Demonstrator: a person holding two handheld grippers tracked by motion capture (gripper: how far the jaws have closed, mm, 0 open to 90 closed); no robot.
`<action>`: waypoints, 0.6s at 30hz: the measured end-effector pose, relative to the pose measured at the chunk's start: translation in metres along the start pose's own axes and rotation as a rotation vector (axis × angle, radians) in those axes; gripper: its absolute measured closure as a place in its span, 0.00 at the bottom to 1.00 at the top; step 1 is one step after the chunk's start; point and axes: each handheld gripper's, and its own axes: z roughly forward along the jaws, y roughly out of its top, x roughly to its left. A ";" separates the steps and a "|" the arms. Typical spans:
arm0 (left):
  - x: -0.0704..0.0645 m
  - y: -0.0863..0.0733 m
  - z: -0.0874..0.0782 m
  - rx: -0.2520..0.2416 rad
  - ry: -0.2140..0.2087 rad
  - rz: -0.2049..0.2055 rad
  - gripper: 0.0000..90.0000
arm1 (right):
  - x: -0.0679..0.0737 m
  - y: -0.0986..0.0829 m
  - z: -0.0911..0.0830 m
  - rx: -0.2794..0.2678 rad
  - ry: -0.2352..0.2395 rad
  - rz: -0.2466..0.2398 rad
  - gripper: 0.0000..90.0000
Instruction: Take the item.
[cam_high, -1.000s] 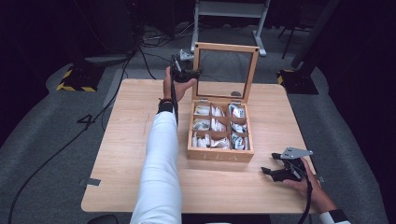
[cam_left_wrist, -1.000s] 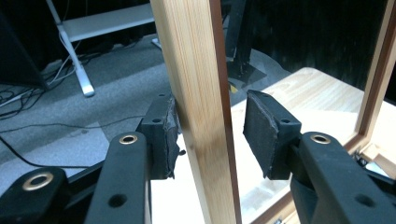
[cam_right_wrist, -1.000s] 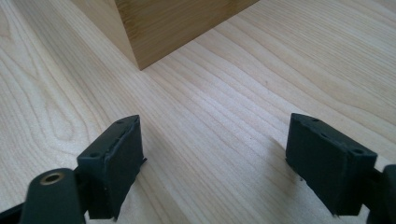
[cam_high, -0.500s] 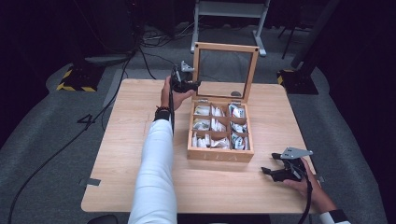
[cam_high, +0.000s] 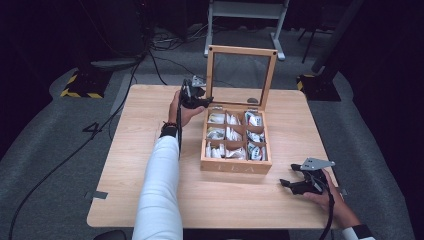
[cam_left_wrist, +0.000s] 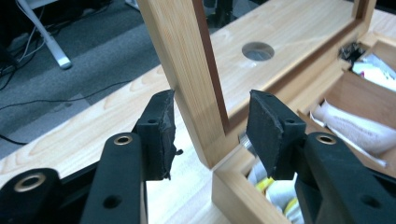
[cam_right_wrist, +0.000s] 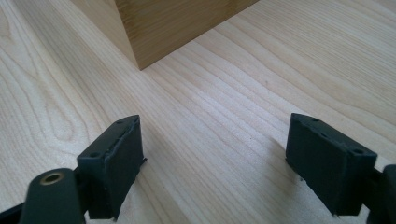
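A wooden compartment box (cam_high: 235, 166) stands mid-table with several white packets (cam_high: 225, 134) in its cells. Its glass-paned lid (cam_high: 241, 50) stands upright at the back. My left gripper (cam_high: 198, 98) is at the lid's lower left corner, near the hinge. In the left gripper view it (cam_left_wrist: 210, 133) is open, its jaws straddling the lid's wooden side rail (cam_left_wrist: 180, 60) just above the box's corner (cam_left_wrist: 233, 186). My right gripper (cam_high: 296, 184) rests open on the table at the front right. In its own view the right gripper (cam_right_wrist: 215, 163) has only bare wood between its jaws, with the box's corner (cam_right_wrist: 163, 28) ahead.
The wooden table (cam_high: 140, 150) has a round cable hole (cam_left_wrist: 258, 50) behind the lid. Cables and a metal stand (cam_high: 247, 10) lie on the floor beyond the far edge. A white-sleeved forearm (cam_high: 160, 185) crosses the table's left half.
My left gripper has come down along the lid's left rail toward the hinge corner. The right gripper has stayed where it was.
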 end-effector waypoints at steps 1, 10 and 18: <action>-0.001 -0.002 -0.001 0.001 0.003 0.000 0.57 | 0.000 0.000 0.000 0.000 0.000 0.000 0.21; -0.005 -0.014 -0.023 0.005 0.040 0.012 0.43 | 0.000 0.000 0.000 0.000 0.000 0.000 0.21; -0.013 -0.029 -0.052 0.038 0.074 0.030 0.26 | 0.000 0.000 0.000 0.000 -0.002 0.003 0.21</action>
